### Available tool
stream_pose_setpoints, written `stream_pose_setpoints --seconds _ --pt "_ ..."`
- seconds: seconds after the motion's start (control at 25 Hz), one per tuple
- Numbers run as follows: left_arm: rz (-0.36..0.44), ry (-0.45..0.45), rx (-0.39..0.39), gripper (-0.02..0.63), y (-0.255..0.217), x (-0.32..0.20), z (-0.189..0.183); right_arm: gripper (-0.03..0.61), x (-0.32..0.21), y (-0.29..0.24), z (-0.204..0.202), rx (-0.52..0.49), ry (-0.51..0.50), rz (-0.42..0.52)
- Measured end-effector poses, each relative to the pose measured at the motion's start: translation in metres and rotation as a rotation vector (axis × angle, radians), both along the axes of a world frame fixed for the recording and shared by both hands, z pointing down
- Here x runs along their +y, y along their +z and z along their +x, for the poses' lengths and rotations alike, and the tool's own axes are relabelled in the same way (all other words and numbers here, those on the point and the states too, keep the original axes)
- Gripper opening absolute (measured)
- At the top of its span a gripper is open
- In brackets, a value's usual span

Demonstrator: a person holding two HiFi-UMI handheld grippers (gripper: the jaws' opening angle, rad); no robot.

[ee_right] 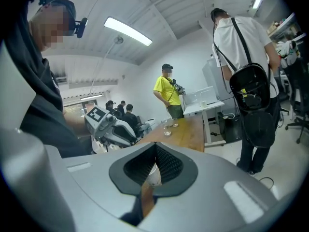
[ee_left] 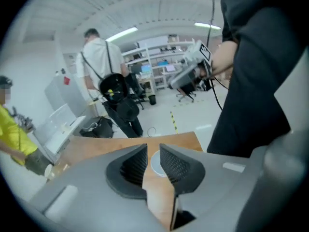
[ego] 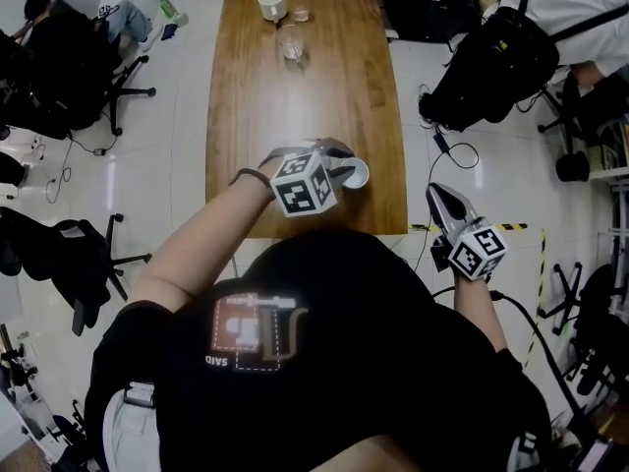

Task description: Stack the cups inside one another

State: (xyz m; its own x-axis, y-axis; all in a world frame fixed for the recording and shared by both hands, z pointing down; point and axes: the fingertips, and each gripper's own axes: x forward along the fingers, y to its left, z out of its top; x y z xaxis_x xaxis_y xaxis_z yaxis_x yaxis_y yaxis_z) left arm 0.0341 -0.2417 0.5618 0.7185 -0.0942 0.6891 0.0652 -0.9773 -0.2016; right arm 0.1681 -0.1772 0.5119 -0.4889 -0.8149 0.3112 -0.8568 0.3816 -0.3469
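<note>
A small white cup [ego: 358,174] stands upright near the front right corner of the wooden table [ego: 251,116]. My left gripper [ego: 341,162] is right beside it, and its jaws stand a little apart. In the left gripper view the cup [ee_left: 155,164] shows through the gap just past the fingertips, and the pads do not press on it. At the table's far end stand a white cup [ego: 271,4], a small glass [ego: 301,11] and a clear cup [ego: 292,43]. My right gripper [ego: 436,193] hangs off the table's right side, shut and empty.
Office chairs [ego: 84,77] stand left of the table. A person with a black backpack [ego: 491,62] stands at the right. A cable [ego: 462,155] and yellow-black floor tape [ego: 526,228] lie near my right gripper.
</note>
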Motion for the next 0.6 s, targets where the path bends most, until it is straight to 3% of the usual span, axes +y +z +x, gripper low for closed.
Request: stream_pose_setpoints --seconds 0.16,0.32,0.44,0.6 --pt "-0.112 -0.355 0.304 0.054 -0.051 -0.041 -0.061 0.014 -0.023 -0.009 -0.017 -0.002 -0.057 0.033" --pt "-0.273 -0.73 0.604 0.016 -0.062 -0.072 -0.164 0.014 -0.042 -0.019 -0.04 0.007 -0.126 0.056" --pt "-0.312 -0.949 0.736 0.002 -0.055 -0.079 -0.241 0.014 -0.054 -0.022 -0.058 0.012 -0.166 0.068" --pt "-0.329 -1.106 0.831 0.002 -0.044 -0.07 -0.303 0.014 -0.067 -0.026 -0.077 0.0 -0.191 0.075"
